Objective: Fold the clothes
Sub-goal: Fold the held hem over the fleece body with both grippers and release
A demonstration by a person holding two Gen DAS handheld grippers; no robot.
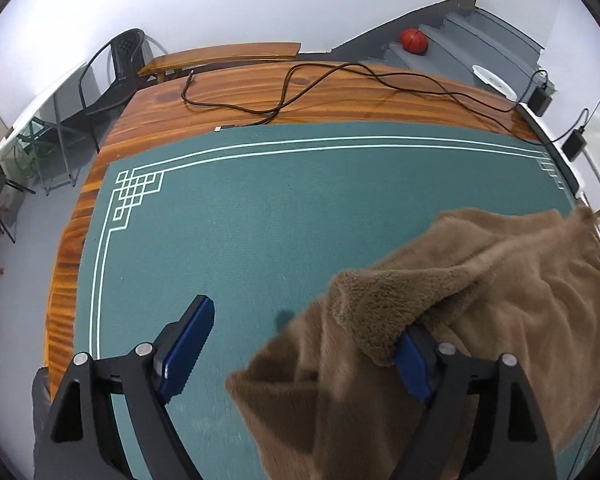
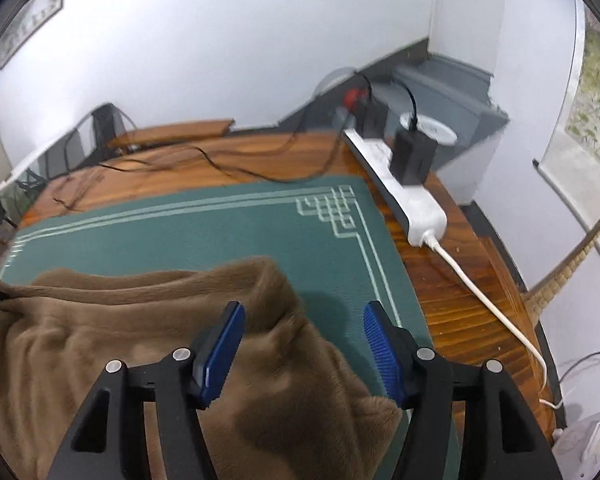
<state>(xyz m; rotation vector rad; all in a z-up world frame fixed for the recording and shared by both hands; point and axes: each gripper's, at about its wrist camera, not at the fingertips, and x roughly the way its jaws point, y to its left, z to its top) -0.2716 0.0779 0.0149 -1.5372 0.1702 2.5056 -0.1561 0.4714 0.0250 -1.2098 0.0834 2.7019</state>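
Brown fleece garment heaped on green mat, toward the table's near right edge. Left gripper released; fleece drapes one finger. Right gripper released above it. Right view alone shows power strip.

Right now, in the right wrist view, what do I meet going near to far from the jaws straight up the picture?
Brown fleece garment → green mat with its white border lines → bare wooden table with the black cable → wooden bench → white wall.
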